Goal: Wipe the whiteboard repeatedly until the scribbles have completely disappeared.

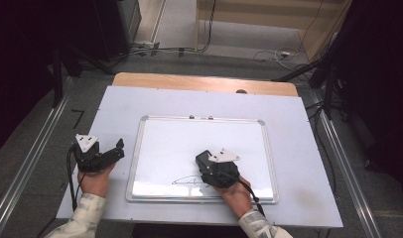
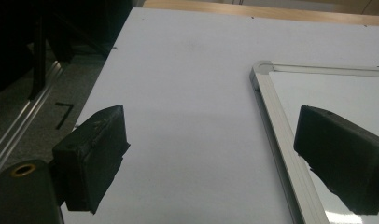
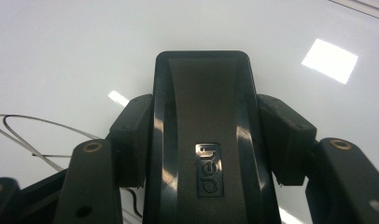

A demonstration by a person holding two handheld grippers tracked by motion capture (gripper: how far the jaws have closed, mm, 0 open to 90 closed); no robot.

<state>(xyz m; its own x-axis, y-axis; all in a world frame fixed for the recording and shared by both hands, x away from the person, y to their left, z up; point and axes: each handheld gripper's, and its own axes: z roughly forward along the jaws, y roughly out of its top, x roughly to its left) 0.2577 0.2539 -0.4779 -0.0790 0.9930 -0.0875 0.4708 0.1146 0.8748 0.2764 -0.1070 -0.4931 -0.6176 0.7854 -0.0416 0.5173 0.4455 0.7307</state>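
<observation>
A pale worktop (image 1: pixel 308 148) on a grey floor carries one framed whiteboard (image 1: pixel 160 148). At left, my left claw (image 1: pixel 121 148) rests beside the frame, jaws spread on nothing. On the board's near part, over one thin pen drawing (image 1: pixel 189 180), my right claw (image 3: pixel 206 116) pinches the single black eraser (image 3: pixel 201 107) by its two long sides. It looks like stiff, light, glossy plastic, likely slippery, so the narrow waist seems the surest hold.

One brand mark legible

The eraser (image 3: pixel 202 140) above the whiteboard (image 3: pixel 61 56) carries a raised silver "deli" logo on its black back, near the end closest to the camera.
</observation>
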